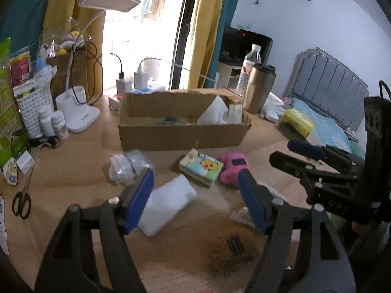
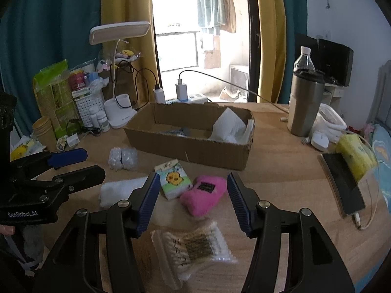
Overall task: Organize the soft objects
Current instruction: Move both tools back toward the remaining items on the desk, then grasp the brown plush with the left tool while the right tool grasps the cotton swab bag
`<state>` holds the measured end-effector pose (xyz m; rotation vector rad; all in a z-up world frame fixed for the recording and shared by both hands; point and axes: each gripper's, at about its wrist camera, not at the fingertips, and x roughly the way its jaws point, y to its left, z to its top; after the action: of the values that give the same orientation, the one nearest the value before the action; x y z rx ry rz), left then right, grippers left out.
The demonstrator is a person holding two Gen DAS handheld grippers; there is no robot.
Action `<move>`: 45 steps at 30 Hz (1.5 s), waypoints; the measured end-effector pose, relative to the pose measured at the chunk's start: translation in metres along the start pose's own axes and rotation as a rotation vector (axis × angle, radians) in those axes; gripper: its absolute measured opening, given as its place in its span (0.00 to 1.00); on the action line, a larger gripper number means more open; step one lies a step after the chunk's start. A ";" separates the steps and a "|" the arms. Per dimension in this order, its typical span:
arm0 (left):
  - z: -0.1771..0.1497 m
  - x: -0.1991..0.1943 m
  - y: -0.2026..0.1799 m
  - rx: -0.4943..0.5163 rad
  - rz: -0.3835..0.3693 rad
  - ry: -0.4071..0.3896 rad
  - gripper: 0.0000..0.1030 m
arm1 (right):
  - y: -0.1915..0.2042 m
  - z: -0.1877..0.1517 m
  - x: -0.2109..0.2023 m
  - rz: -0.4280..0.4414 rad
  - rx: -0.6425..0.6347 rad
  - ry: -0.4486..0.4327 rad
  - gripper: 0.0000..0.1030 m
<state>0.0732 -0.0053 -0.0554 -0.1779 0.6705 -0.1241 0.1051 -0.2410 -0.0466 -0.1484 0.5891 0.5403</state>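
An open cardboard box (image 1: 180, 135) (image 2: 195, 150) stands mid-table with white foam (image 1: 215, 111) (image 2: 227, 124) and a grey item inside. In front lie a bubble-wrap bundle (image 1: 125, 166) (image 2: 122, 157), a white foam sheet (image 1: 168, 202) (image 2: 119, 190), a cartoon tissue pack (image 1: 201, 168) (image 2: 174, 178), a pink plush (image 1: 233, 168) (image 2: 204, 194), a brown fuzzy item (image 1: 232, 246) and a cotton-swab bag (image 2: 193, 246). My left gripper (image 1: 195, 200) (image 2: 70, 163) is open above the foam sheet. My right gripper (image 2: 191, 201) (image 1: 288, 151) is open above the pink plush.
A white desk lamp (image 1: 80, 112) (image 2: 117, 112), pill bottles (image 1: 52, 124), white basket (image 1: 34, 112), chargers (image 1: 132, 83) and scissors (image 1: 22, 202) sit left and behind. A steel tumbler (image 1: 260, 88) (image 2: 305, 102), water bottle (image 1: 249, 70), phone (image 2: 342, 183) and yellow pack (image 2: 355, 156) are right.
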 end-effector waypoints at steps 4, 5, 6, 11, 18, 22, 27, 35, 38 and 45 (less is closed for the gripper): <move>-0.009 0.002 -0.004 -0.004 -0.010 0.021 0.74 | -0.002 -0.011 0.000 -0.001 0.007 0.015 0.60; -0.010 0.003 -0.004 -0.007 -0.011 0.025 0.74 | -0.003 -0.013 0.000 0.000 0.010 0.020 0.64; -0.013 0.004 -0.004 -0.011 -0.011 0.031 0.75 | -0.005 -0.016 0.001 0.002 0.015 0.027 0.65; -0.023 0.010 -0.006 -0.015 -0.012 0.063 0.76 | -0.008 -0.025 0.003 0.004 0.029 0.047 0.68; -0.034 0.018 -0.008 -0.008 -0.004 0.101 0.77 | -0.013 -0.039 0.008 0.006 0.028 0.069 0.70; -0.038 0.022 -0.009 -0.013 0.003 0.116 0.77 | -0.016 -0.044 0.012 0.012 0.033 0.081 0.70; -0.046 0.029 -0.011 -0.021 0.012 0.143 0.77 | -0.017 -0.050 0.020 0.042 0.025 0.114 0.71; -0.056 0.033 -0.015 -0.035 0.024 0.171 0.77 | -0.014 -0.058 0.031 0.091 -0.005 0.144 0.84; -0.059 0.035 -0.017 -0.036 0.028 0.180 0.77 | -0.010 -0.062 0.034 0.097 -0.026 0.154 0.84; -0.060 0.037 -0.025 -0.020 0.032 0.195 0.77 | -0.014 -0.069 0.042 0.077 -0.032 0.211 0.84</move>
<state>0.0628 -0.0433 -0.1194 -0.1752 0.8688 -0.1051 0.1084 -0.2535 -0.1272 -0.2152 0.7948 0.6128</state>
